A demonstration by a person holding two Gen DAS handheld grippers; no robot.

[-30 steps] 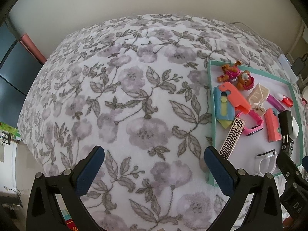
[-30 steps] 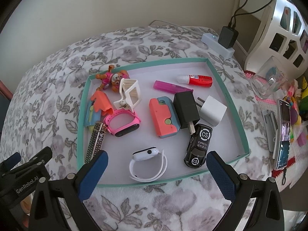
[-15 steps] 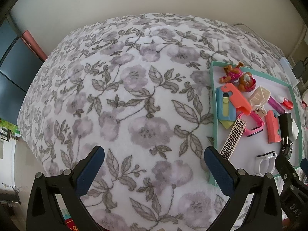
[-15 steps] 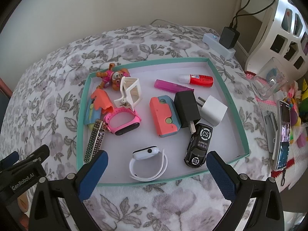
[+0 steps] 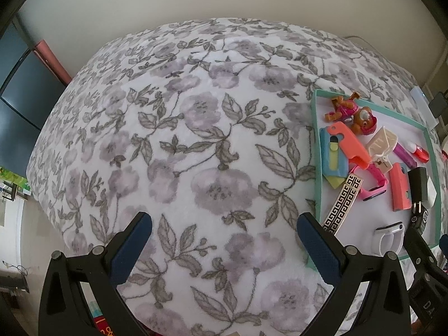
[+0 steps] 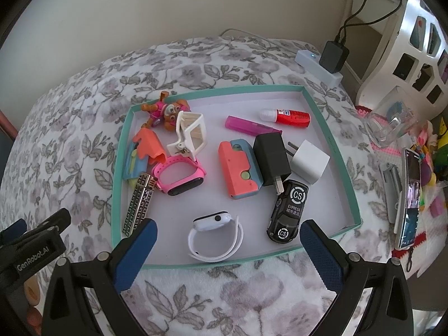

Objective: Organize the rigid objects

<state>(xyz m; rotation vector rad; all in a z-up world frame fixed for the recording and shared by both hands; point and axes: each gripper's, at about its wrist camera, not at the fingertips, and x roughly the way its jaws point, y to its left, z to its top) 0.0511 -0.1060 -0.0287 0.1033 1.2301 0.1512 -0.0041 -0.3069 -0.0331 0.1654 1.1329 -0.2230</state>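
Tray: shallow, teal-rimmed, white floor, resting on a bed covered by a floral blanket.

Contents, as seen from the right wrist view:
- Toy pup figure, far left corner.
- White clip, just beside the figure, overlapping the pink watch.
- Orange and blue utility knife, against the left wall; a black-and-silver patterned bar lies near it along the same wall.
- Second orange and blue knife, centre, touching the black charger.
- White charger, just beside the black one.
- Purple tube and red glue bottle, far side, both lying flat.
- Black toy car, near right corner, marked "CS EXPRESS".
- White watch, near wall, between the right tool's fingers in view.

Left tool: fingers spread wide, holding nothing, over bare blanket left of the tray.

Right tool: fingers spread wide, holding nothing, at the tray's near edge.

Off the tray, right side: power strip with plugged adapter, phone on a stand.
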